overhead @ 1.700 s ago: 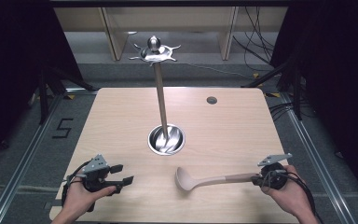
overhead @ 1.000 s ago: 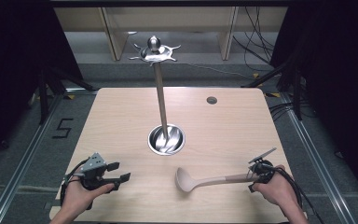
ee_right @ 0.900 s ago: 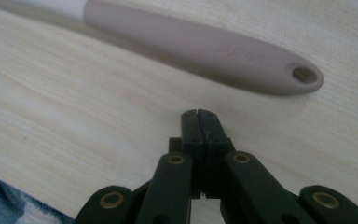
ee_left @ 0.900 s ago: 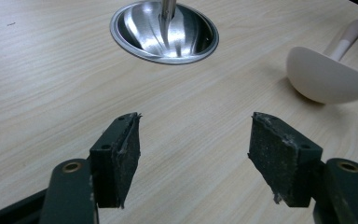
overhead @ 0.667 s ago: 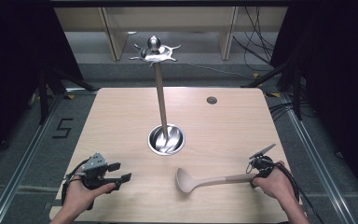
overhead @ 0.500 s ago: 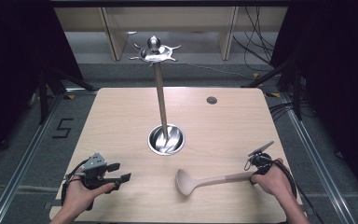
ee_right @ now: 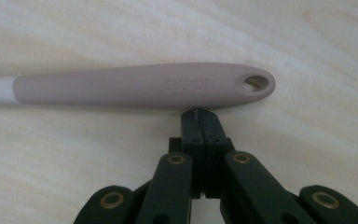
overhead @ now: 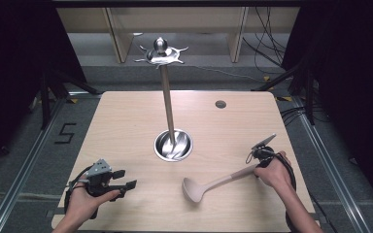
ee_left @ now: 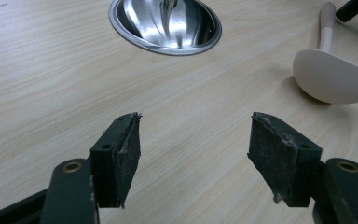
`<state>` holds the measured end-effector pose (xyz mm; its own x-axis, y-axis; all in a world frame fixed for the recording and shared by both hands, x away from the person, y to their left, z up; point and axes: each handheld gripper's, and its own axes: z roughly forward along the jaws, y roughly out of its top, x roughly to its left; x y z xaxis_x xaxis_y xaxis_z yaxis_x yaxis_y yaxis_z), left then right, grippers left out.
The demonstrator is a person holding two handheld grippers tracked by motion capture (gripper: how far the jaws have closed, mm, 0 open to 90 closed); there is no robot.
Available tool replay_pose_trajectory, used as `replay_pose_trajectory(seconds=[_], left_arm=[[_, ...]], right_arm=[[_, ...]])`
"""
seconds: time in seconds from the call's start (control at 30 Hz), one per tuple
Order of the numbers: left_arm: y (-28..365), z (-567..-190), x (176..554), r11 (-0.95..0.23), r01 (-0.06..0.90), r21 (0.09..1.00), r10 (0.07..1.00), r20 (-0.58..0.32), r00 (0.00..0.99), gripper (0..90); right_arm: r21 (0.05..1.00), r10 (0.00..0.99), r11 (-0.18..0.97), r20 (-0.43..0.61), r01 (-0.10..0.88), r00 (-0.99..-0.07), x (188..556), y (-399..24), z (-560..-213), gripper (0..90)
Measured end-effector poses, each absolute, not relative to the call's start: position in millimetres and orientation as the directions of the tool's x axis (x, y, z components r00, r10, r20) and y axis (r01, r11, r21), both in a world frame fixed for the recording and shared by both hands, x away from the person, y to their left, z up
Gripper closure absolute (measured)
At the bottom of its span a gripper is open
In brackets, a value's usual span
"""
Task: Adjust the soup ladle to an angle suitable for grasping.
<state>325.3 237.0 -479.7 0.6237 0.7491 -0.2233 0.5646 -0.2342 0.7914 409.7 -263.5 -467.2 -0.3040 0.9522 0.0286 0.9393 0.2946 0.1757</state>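
Observation:
A pale pink ladle (overhead: 213,183) lies on the wooden table (overhead: 126,126), bowl toward the front middle and handle pointing right and away. My right gripper (overhead: 258,165) is shut and empty at the handle's far end. In the right gripper view its closed tips (ee_right: 200,119) touch the side of the handle (ee_right: 144,86) near the hanging hole. My left gripper (overhead: 126,178) rests at the front left, open, nothing between its pads (ee_left: 121,154). The left gripper view has the ladle's bowl (ee_left: 333,79) at the right.
A steel utensil stand rises from a round dished base (overhead: 173,144) at the table's middle, its pole (overhead: 167,102) ending in a crown of hooks (overhead: 160,52). A small dark hole (overhead: 220,104) marks the far right of the table. The base (ee_left: 165,23) lies ahead of my left gripper.
My right hand has moved from the table's right edge inward and away from the person, and the ladle's handle end has swung that way with it. The left hand has stayed put.

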Motion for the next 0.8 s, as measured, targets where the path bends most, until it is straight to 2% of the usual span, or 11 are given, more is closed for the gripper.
replay_pose_trajectory(seconds=[0.03, 0.23, 0.3, 0.8], left_arm=[[237, -480, 325, -0.232, 0.565, 0.792, 0.750, -0.224, 0.622, 33.2], [237, -480, 325, -0.229, 0.569, 0.790, 0.749, -0.230, 0.621, 33.2], [237, -480, 326, -0.238, 0.561, 0.793, 0.745, -0.222, 0.629, 33.2], [238, -481, 326, -0.238, 0.574, 0.784, 0.747, -0.229, 0.624, 33.3]], right_arm=[[0.178, 0.951, 0.287, 0.068, 0.941, -0.302, 413, -263, -468, 90.0], [0.193, 0.954, 0.282, 0.050, 0.940, -0.297, 431, -255, -470, 90.0], [0.204, 0.960, 0.272, 0.005, 0.940, -0.279, 435, -250, -471, 90.0], [0.244, 0.963, 0.264, -0.006, 0.933, -0.271, 463, -227, -472, 90.0]])
